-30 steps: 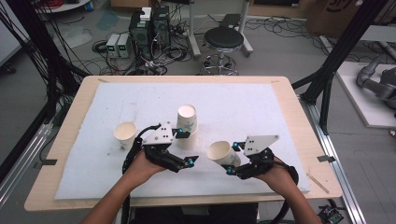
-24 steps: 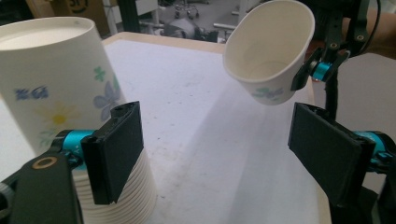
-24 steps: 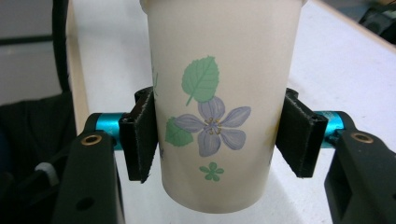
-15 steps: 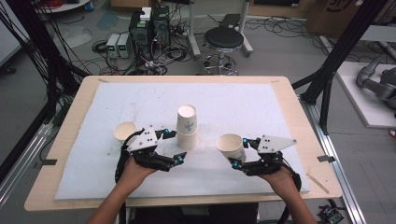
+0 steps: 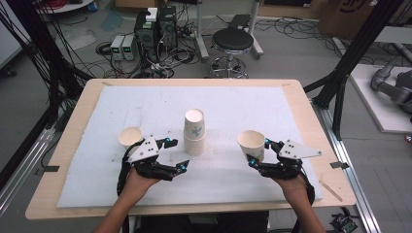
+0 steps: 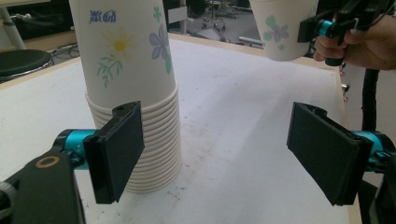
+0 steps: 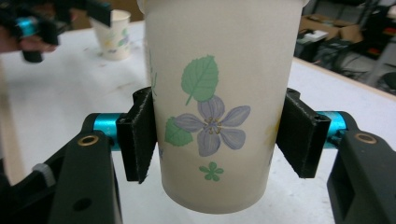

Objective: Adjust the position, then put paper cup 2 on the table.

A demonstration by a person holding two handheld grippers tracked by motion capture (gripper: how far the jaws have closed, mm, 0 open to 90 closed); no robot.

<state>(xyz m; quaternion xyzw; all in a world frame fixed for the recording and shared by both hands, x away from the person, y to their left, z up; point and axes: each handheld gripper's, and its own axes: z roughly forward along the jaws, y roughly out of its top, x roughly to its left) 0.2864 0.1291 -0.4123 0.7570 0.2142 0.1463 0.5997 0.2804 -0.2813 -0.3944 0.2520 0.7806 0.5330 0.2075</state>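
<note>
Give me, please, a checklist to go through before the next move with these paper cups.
1. Right gripper grips the held cup: ok. The pads touch both sides, though the jaws have just been opening a little.
2. Held cup stands upright: ok.
3. Held cup's bottom rests on the white mat: cannot tell.
4. Left gripper is open with nothing between its jaws: ok.
5. Cup stack stands upright in the middle: ok.
6. Gap between the left gripper and the cup stack: cannot tell.
</note>
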